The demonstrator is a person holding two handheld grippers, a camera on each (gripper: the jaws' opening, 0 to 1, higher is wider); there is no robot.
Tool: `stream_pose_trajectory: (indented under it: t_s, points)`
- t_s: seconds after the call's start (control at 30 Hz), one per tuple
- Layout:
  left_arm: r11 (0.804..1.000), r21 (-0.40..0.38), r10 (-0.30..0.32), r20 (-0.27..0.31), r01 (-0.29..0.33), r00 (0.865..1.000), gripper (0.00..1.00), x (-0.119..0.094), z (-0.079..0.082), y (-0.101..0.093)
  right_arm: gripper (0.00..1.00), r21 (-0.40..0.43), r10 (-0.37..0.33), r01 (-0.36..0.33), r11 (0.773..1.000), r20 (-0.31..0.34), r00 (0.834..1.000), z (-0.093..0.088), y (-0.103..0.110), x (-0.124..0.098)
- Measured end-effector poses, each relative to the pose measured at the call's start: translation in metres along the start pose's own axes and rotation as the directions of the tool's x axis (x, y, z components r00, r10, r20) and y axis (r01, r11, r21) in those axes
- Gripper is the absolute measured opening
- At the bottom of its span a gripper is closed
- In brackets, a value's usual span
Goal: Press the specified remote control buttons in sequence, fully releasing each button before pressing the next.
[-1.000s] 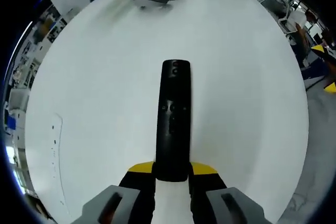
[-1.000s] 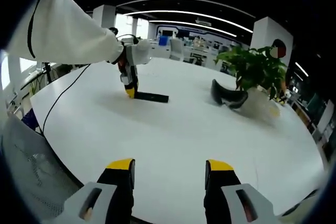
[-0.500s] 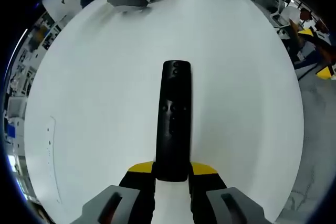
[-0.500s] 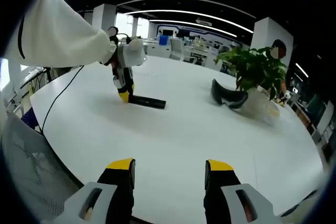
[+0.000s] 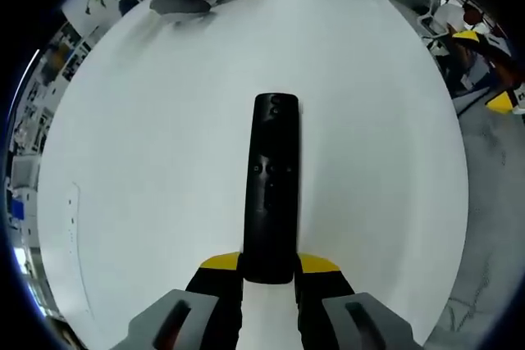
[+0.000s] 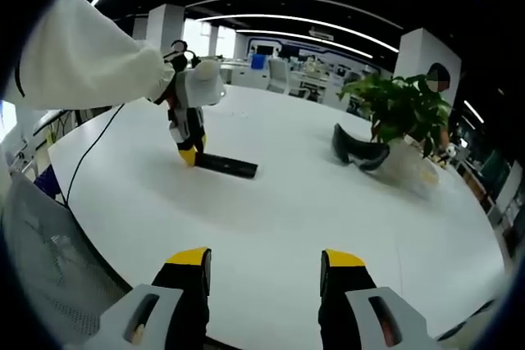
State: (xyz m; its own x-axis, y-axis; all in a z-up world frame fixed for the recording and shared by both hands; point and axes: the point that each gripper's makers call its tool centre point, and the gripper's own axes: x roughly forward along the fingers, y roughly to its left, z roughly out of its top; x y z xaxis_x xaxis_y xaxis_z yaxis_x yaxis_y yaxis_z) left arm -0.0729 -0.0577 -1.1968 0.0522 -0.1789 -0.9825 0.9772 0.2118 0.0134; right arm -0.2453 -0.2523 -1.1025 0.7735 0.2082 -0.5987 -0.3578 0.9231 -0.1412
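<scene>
**Remote clamped in my left jaws, right jaws spread over the table**

My left gripper (image 5: 268, 272) is closed on the near end of the slim black rectangular remote control (image 5: 271, 186); the yellow-tipped jaws pinch it from both sides, and the remote runs straight ahead from them, its button face turned up toward my camera. It lies low over the round white table (image 5: 148, 161). Whether its far end touches the tabletop I cannot tell.

In the right gripper view, my right gripper (image 6: 264, 272) holds nothing, its two yellow-tipped jaws wide apart above the near edge of the table. Across the table I see my left gripper at one end of the remote, with a white sleeve (image 6: 82, 59) behind it and a thin black cable (image 6: 94, 149) trailing over the table.

Far from the remote, a dark grey curved object (image 6: 359, 152) rests next to a leafy green potted plant (image 6: 402, 108).
</scene>
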Motion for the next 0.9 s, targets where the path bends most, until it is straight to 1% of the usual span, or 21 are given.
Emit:
stream_pose_trajectory:
  t_s: [0.13, 0.33, 0.63, 0.9]
  points:
    - [1.000, 0.004, -0.002, 0.000, 0.002, 1.000, 0.23, -0.001, -0.002, -0.007, 0.51, -0.002, 0.000, 0.001, 1.000, 0.001, 1.000, 0.000, 0.000, 0.000]
    - [1.000, 0.008, -0.002, -0.008, 0.002, 1.000, 0.23, -0.001, -0.004, -0.025, 0.51, -0.009, 0.003, -0.003, 1.000, 0.001, 1.000, 0.000, 0.001, 0.000]
    - [1.000, 0.001, -0.004, 0.002, 0.004, 1.000, 0.23, -0.002, -0.005, -0.040, 0.51, -0.015, -0.001, 0.001, 1.000, -0.005, 1.000, 0.000, 0.001, -0.001]
    - [1.000, 0.016, -0.004, -0.012, 0.004, 1.000, 0.23, -0.002, -0.006, -0.053, 0.51, -0.016, -0.010, 0.010, 1.000, 0.009, 1.000, 0.002, -0.001, -0.002]
